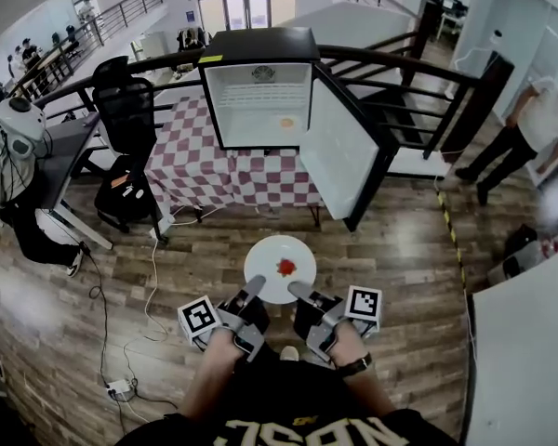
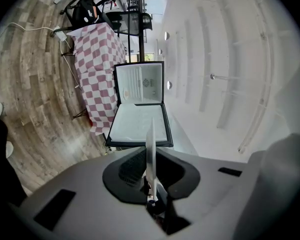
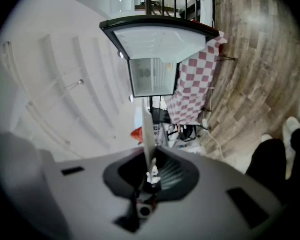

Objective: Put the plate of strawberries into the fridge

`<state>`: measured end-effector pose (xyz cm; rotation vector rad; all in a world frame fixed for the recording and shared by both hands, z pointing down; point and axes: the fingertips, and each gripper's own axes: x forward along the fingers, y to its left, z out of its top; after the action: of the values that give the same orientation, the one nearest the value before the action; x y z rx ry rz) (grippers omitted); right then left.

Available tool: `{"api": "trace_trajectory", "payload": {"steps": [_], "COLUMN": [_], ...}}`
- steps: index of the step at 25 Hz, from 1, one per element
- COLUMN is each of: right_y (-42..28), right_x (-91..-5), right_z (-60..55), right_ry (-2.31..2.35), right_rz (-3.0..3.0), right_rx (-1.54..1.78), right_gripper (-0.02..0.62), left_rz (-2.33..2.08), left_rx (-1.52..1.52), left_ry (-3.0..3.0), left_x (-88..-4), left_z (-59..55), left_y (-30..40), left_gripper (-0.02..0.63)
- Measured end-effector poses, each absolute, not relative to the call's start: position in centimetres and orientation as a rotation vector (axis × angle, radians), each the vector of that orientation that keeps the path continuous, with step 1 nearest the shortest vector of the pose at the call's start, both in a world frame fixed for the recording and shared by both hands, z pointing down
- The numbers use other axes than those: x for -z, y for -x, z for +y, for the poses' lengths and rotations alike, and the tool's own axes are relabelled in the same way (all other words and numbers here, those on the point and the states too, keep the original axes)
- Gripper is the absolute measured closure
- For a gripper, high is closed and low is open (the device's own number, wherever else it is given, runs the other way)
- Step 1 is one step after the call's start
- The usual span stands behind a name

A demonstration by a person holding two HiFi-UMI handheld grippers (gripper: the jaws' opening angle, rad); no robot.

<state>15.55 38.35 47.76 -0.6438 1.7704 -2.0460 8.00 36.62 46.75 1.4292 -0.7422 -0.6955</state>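
The likeliest trouble is the plate (image 1: pixel 279 268) tipping on the way: it is pinched only at its near rim, around 6 o'clock, so its far edge hangs unsupported, and a dip there would probably roll the strawberry (image 1: pixel 285 267) off onto the wooden floor. Uneven movement between the two hands could also twist the rim loose. The fridge (image 1: pixel 260 100) stands well apart at 12 o'clock on the checkered desk (image 1: pixel 205 170), with its door (image 1: pixel 339 151) swung out toward 1 o'clock, an edge the plate might clip. The left gripper (image 1: pixel 254 289) has its jaws narrowed onto the plate's rim, and the right gripper (image 1: pixel 299 293) pinches the rim likewise.
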Motion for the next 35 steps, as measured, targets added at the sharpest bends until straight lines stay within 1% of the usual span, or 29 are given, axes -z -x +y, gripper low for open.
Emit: {"api": "trace_trajectory", "payload": {"steps": [8, 17, 28, 35], "right_y": [-14.9, -12.0, -4.7, 0.3], "right_x": [-48.9, -50.7, -51.0, -51.4], "right_z": [35.6, 26.1, 10.8, 3.2], "right_ry": [0.602, 0.628, 0.666, 0.727], "right_rz": [1.825, 1.785, 1.719, 1.808], "right_rx": [2.013, 2.011, 2.021, 1.940], "right_gripper": [0.558, 0.558, 0.558, 0.558], "left_rz": [-0.770, -0.719, -0.718, -0.695], "left_rx": [0.709, 0.677, 0.622, 0.651], "left_ry": [-1.429, -1.416, -1.484, -1.447], "left_x": [-47.7, -49.8, -48.8, -49.6], "left_z": [34.5, 24.7, 9.0, 1.8], "left_y": [-7.3, -4.5, 2.7, 7.9], "left_gripper": [0.563, 0.563, 0.563, 0.562]}}
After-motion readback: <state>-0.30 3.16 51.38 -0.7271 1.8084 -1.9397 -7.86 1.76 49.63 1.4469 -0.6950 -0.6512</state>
